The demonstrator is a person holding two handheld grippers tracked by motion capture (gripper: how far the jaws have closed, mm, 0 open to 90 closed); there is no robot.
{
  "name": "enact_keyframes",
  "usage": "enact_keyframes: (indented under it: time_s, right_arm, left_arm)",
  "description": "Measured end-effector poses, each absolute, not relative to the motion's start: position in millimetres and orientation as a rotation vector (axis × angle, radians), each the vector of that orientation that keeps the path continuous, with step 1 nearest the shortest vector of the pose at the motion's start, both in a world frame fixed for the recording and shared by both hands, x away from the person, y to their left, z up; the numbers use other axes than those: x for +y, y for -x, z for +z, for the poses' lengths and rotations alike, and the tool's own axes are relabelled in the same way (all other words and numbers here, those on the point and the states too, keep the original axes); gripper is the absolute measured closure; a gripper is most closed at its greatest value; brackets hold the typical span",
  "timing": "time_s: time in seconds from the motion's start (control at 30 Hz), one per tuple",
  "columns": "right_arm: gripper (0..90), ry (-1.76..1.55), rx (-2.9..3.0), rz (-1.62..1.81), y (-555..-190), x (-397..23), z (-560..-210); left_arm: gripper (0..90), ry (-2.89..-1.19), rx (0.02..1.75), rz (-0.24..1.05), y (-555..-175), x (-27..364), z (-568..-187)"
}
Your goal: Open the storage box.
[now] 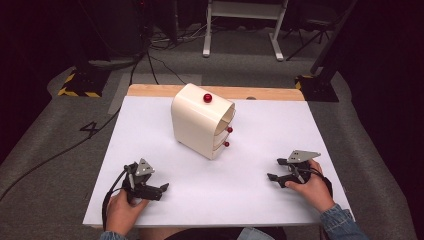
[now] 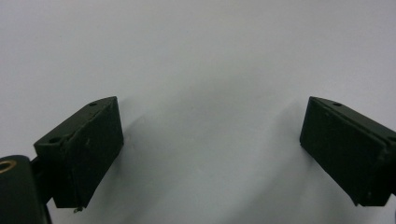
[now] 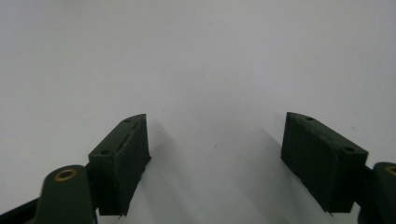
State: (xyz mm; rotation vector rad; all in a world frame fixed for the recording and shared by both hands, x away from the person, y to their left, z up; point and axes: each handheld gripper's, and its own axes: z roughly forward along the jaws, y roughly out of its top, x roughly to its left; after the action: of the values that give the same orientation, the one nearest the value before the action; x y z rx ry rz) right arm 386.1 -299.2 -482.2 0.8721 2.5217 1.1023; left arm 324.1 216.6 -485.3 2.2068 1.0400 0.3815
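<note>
Cream drawer unit (image 1: 202, 120) mid-table; L gripper (image 1: 161, 189), R gripper (image 1: 276, 169) agape, empty.

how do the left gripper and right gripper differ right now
The left gripper lies near the table's front left and points toward the middle. The right gripper lies at the front right, pointing left, and sits a bit farther up the table. The left gripper is farther from the cream drawer cabinet's red-knobbed front. Shared: both are hand-held, open, with nothing between the jaws, resting low over the white surface.
</note>
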Motion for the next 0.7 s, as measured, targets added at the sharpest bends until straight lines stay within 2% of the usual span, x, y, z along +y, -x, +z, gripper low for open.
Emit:
enact_keyframes:
  time_s: [0.17, 0.2, 0.47, 0.63, 0.7]
  right_arm:
    - [28.3, -0.88, 2.536, 1.075, -387.1, -297.7, -479.0]
    - [33.5, -0.872, 2.548, 1.077, -387.5, -297.5, -476.9]
    - [39.6, -0.836, 2.521, 1.207, -391.1, -288.0, -452.3]
    - [51.4, -0.81, 2.525, 1.279, -395.7, -271.9, -436.6]
    - [51.5, -0.793, 2.525, 1.287, -396.3, -268.7, -434.4]
  left_arm:
    - [6.3, -2.203, 1.044, 0.378, -324.0, 216.4, -485.5]
    - [6.3, -2.207, 1.04, 0.381, -324.1, 216.6, -485.3]
    - [6.3, -2.205, 1.04, 0.388, -323.6, 216.4, -485.6]
    - [6.4, -2.207, 1.037, 0.396, -323.6, 216.4, -485.5]
    - [6.4, -2.206, 1.038, 0.393, -323.6, 216.4, -485.6]
